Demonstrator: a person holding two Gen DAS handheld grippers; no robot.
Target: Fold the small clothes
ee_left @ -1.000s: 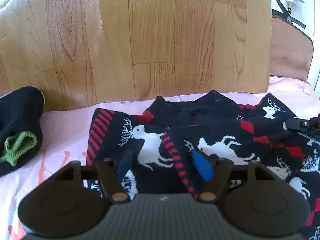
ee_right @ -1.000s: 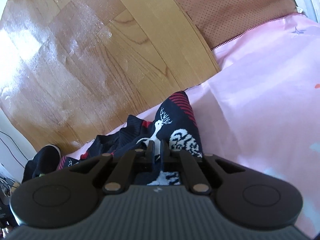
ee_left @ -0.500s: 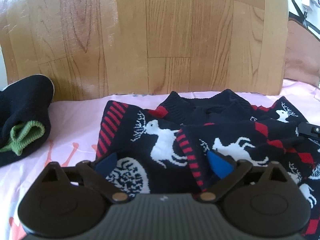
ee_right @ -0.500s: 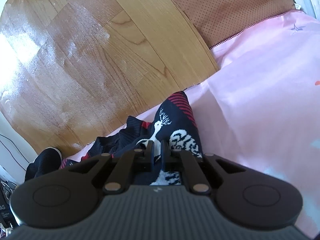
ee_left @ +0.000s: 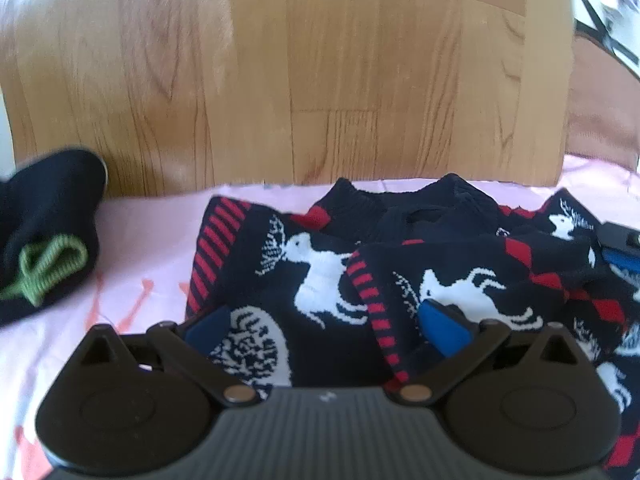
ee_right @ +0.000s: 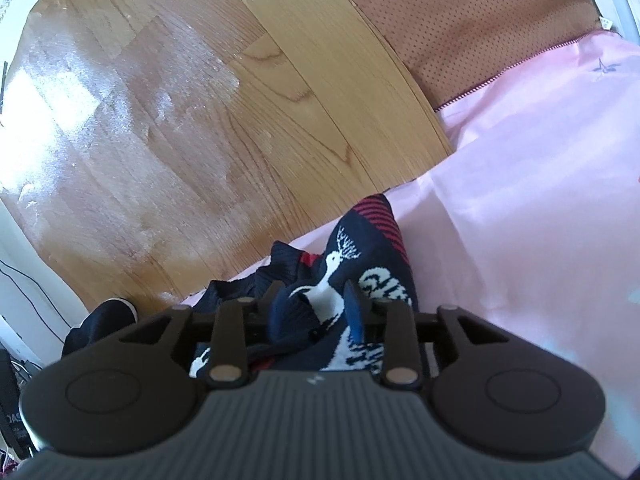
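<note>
A small navy sweater (ee_left: 320,268) with white reindeer and red stripes lies on the pink sheet (ee_left: 136,248), both sleeves folded over its front. My left gripper (ee_left: 324,324) is open wide just above the sweater's near part, holding nothing. My right gripper (ee_right: 312,304) is at the sweater's right side (ee_right: 360,256); its jaws stand apart with knit bunched between them. Its blue-padded tip also shows at the right edge of the left wrist view (ee_left: 620,248).
A folded black garment with a green cuff (ee_left: 44,248) lies at the left on the sheet. A wooden headboard (ee_left: 320,80) rises right behind the sweater. A brown mesh cushion (ee_right: 460,24) sits at the far right.
My left gripper opened wide and drew back over the sweater. My right gripper, shut on the sweater's side before, has opened its jaws.
</note>
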